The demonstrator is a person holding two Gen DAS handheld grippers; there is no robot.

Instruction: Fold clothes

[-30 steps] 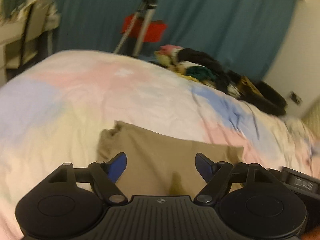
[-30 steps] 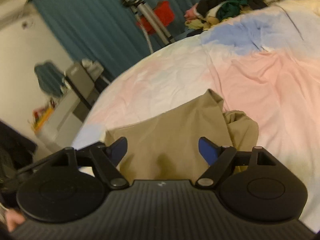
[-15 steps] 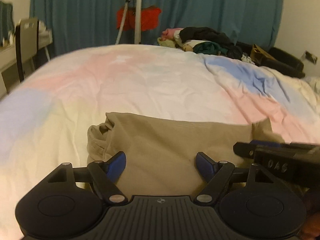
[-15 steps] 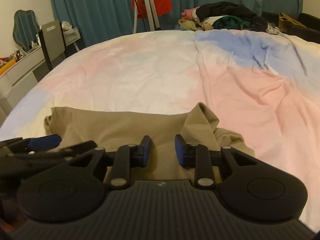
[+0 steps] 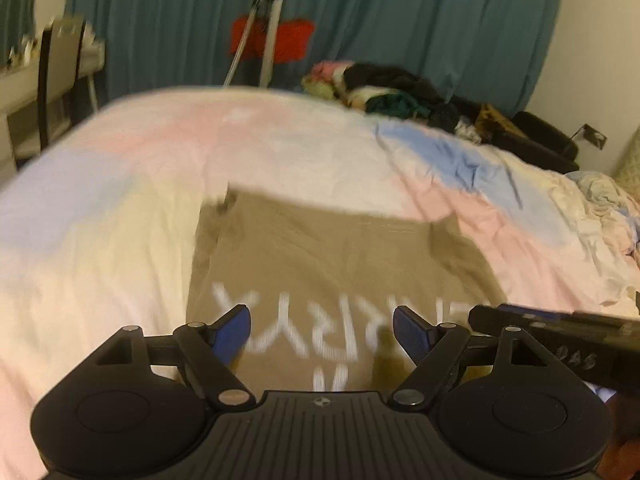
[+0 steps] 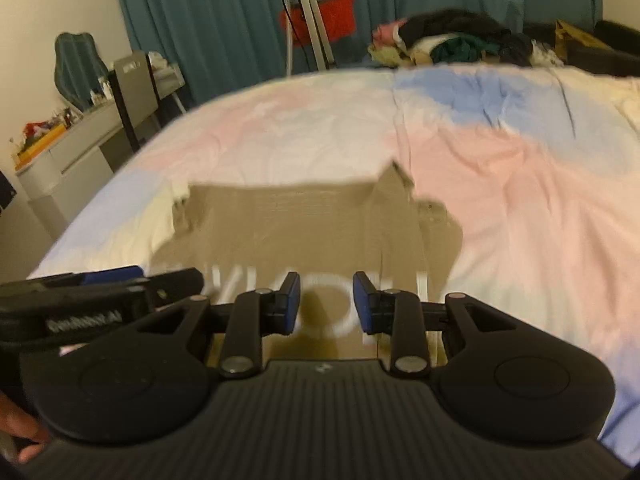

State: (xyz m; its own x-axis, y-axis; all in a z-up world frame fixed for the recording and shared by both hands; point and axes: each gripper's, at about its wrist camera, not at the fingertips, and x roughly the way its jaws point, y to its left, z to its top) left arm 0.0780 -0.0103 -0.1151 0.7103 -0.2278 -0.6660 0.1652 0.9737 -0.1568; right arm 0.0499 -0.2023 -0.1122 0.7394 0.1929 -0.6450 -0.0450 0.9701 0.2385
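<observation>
hovering over tan shirt (image 5: 332,256) lying printed-side up at near edge of bed (image 5: 280,148): left tongs (image 5: 322,330) spread wide, right tongs (image 6: 326,302) partly released, gripping nothing.

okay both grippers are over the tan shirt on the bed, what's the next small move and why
Probably lower both grippers onto the near edge of the tan shirt and pinch it. The left gripper is wide open, the right gripper partly open; neither holds cloth, and the shirt lies spread, lettering up.
</observation>
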